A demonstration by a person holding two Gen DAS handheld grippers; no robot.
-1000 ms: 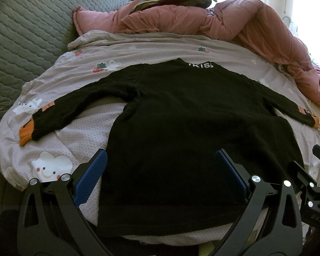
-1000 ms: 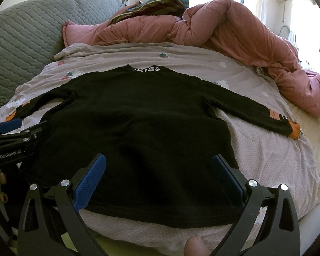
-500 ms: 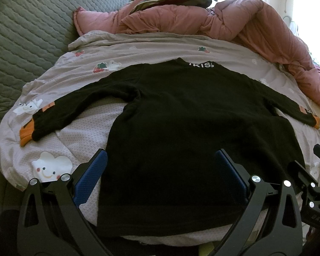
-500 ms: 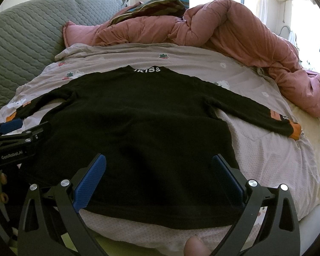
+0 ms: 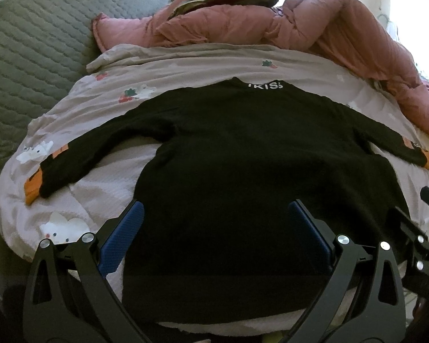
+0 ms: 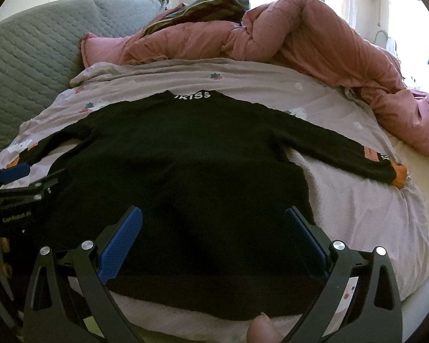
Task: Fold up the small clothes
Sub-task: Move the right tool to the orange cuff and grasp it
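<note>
Evidently, the black sweater (image 5: 243, 171) lay spread flat on the bed (image 5: 200, 65), sleeves out, ready for folding; both the left hand-held gripper (image 5: 214, 228) and right hand-held gripper (image 6: 211, 231) hovered released over its hem.

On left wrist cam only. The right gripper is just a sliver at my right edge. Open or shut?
Observer: Open. In the right wrist view the right gripper has its blue pads spread wide, framing the hem of the black sweater.
Operator: Any cloth in it?
Observer: No, nothing sits between those pads. The hem lies flat on the bed sheet.
Operator: Right sleeve end?
Observer: Laid straight out. The orange cuff rests on the sheet, apart from the pink duvet.
</note>
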